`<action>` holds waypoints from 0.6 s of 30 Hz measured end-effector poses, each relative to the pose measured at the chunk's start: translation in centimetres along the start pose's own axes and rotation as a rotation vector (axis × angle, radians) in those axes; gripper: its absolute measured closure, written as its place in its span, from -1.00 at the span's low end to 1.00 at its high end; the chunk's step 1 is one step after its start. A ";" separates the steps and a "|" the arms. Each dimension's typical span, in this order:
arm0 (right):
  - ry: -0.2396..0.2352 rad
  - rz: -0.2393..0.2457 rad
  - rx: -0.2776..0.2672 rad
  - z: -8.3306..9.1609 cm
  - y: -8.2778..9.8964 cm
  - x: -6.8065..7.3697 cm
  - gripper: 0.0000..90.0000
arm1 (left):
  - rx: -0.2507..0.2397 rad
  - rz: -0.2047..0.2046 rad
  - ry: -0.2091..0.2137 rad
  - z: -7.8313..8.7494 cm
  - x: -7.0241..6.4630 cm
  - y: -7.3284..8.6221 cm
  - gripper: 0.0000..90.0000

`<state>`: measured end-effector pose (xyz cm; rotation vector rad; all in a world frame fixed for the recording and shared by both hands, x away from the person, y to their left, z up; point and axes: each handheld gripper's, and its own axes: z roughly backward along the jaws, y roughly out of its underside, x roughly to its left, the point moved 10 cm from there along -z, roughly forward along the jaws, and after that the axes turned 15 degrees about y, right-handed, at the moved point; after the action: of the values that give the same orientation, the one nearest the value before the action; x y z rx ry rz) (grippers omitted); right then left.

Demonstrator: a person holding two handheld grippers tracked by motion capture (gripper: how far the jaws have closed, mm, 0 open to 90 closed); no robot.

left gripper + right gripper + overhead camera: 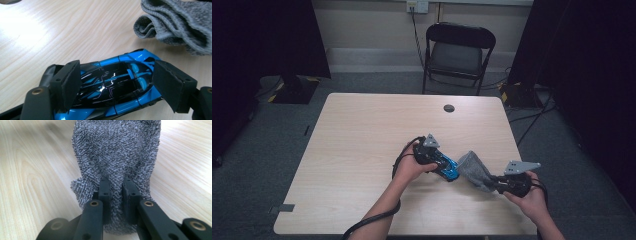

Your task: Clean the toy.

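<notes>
A blue and black toy car (117,82) lies on the light wooden table (362,140), right of its middle. My left gripper (117,67) straddles the car (453,174), one black pad at each side of it; the right pad stands just clear, so the jaws are open. A grey terry cloth (473,167) lies bunched just right of the car, with its folded edge (180,22) beyond the car's nose. My right gripper (116,182) is shut on the near edge of the cloth (117,150), and in the high view that gripper (493,179) sits near the table's right front corner.
A round cable hole (449,108) sits near the table's far edge. Behind the table stands a black folding chair (457,50). Dark screens flank the room on both sides. Cables trail from both grippers toward the front edge.
</notes>
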<state>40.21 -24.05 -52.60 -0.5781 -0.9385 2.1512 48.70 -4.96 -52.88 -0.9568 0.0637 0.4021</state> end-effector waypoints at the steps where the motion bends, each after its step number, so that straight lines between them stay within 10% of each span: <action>1: 0.002 -0.002 0.001 0.1 0.0 -0.1 0.77 | -0.004 -0.002 -0.006 0.2 0.1 -0.1 -0.49; 18: 0.010 0.021 -0.034 1.0 -4.3 0.9 0.77 | -0.018 -0.015 -0.041 6.8 -0.5 1.1 -0.53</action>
<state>40.87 -21.77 -48.83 -0.6176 -0.9693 2.1527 47.00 0.91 -49.69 -0.9657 0.0161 0.4090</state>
